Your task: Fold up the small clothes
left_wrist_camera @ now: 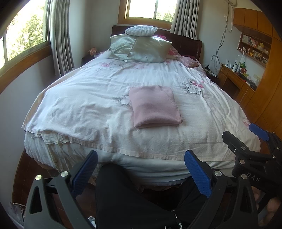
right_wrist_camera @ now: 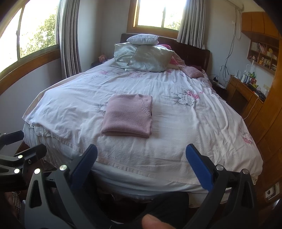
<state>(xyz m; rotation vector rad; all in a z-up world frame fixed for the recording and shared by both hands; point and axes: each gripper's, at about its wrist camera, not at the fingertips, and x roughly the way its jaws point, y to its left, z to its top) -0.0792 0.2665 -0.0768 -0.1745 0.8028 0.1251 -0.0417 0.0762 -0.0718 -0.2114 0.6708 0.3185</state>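
The left claw (left_wrist_camera: 141, 173) and right claw (right_wrist_camera: 141, 167) hang level off the foot of the bed (right_wrist_camera: 123, 163), both spread wide and empty. The folded pink sweater (right_wrist_camera: 127, 117) lies mid-bed beyond them, wide bare quilt (right_wrist_camera: 185, 123) surrounding it.

Bedspread (right_wrist_camera: 176, 133) bare around folded sweater (right_wrist_camera: 128, 118) — pillows (right_wrist_camera: 146, 58) far back.

Both wrist cameras sit low at the foot of the bed (left_wrist_camera: 88, 109), well back from it, facing the headboard (right_wrist_camera: 193, 51). The left view stands slightly left of the right. They share the bed, pillows (left_wrist_camera: 149, 49) and far window (right_wrist_camera: 158, 14).
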